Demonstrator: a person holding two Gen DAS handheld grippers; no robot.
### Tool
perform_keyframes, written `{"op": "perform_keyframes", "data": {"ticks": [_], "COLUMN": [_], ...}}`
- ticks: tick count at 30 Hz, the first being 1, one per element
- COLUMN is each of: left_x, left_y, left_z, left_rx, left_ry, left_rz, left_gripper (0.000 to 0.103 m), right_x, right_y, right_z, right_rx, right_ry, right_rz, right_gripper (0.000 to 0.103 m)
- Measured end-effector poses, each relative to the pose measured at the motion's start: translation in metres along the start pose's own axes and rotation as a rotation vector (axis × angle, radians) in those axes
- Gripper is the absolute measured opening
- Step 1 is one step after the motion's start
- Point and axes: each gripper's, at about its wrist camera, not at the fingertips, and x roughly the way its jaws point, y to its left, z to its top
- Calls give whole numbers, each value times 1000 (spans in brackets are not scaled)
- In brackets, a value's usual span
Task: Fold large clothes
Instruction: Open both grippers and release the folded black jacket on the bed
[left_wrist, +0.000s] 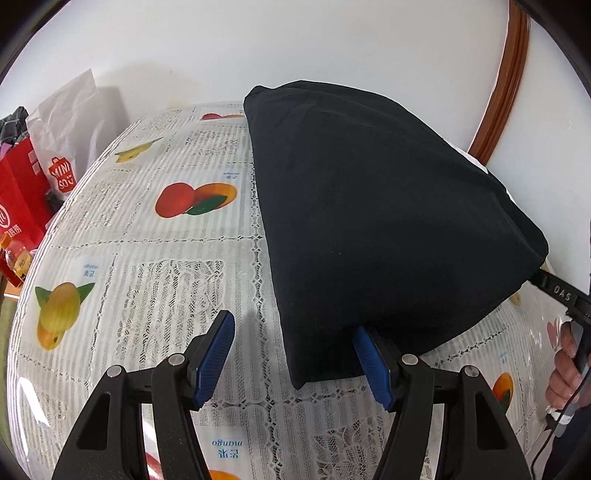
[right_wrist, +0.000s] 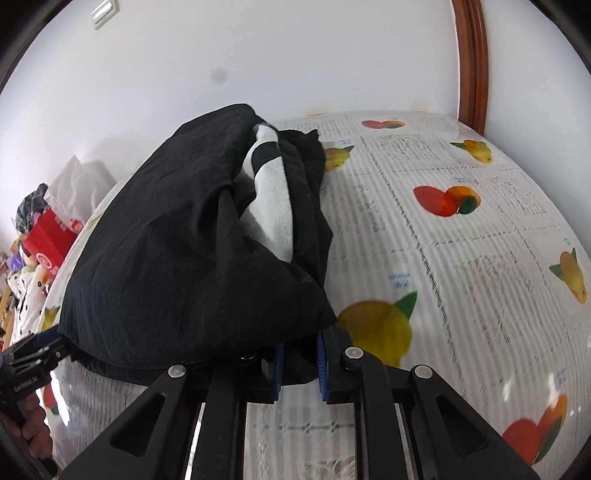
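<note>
Fruit-print tablecloth (left_wrist: 122, 258) under everything. We've got the black garment (left_wrist: 369, 221) mid-fold: our right claw (right_wrist: 299, 363) is pinched narrow on its near edge, while our left claw (left_wrist: 295, 363) gapes wide, one finger under the cloth. Next we'd probably need to carry that edge across evenly.

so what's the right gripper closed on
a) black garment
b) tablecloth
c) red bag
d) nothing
a: in the right wrist view the right gripper has a fold of the black garment bunched between its blue pads, above the tablecloth.
</note>
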Motion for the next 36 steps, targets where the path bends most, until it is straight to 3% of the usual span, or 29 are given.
{"op": "perform_keyframes", "data": {"ticks": [5, 8, 10, 11, 14, 17, 19, 21, 24, 36], "left_x": [-13, -23, -31, -33, -39, -42, -42, -40, -38, -43], "left_y": [3, 8, 10, 10, 12, 16, 17, 19, 18, 9], "left_z": [-7, -10, -10, -10, -7, -4, -3, -2, 0, -5], "left_rx": [8, -4, -8, -10, -17, -29, -35, -42, -36, -11], "left_ry": [-18, -32, -50, -54, -67, -72, -71, -66, -66, -74], "left_rz": [-18, -37, -35, -34, -30, -23, -19, -14, -13, -4], "left_gripper": [63, 63, 63, 63, 63, 63, 63, 63, 63, 63], "right_x": [-32, -57, -72, -76, -71, -51, -43, -34, -22, -35], "right_y": [0, 7, 14, 18, 24, 18, 14, 16, 13, 14], "right_z": [-8, -12, -10, -6, 9, 22, 22, 15, 2, -10], "right_rx": [-76, -142, -176, -186, -166, -64, -12, -22, -30, -37], "right_ry": [-32, -70, -118, -148, -182, -160, -151, -134, -77, -74], "right_rz": [-4, 8, 17, 18, 12, 12, 50, 22, -9, -47], "right_gripper": [17, 28, 43, 43, 43, 40, 21, 16, 16, 16]}}
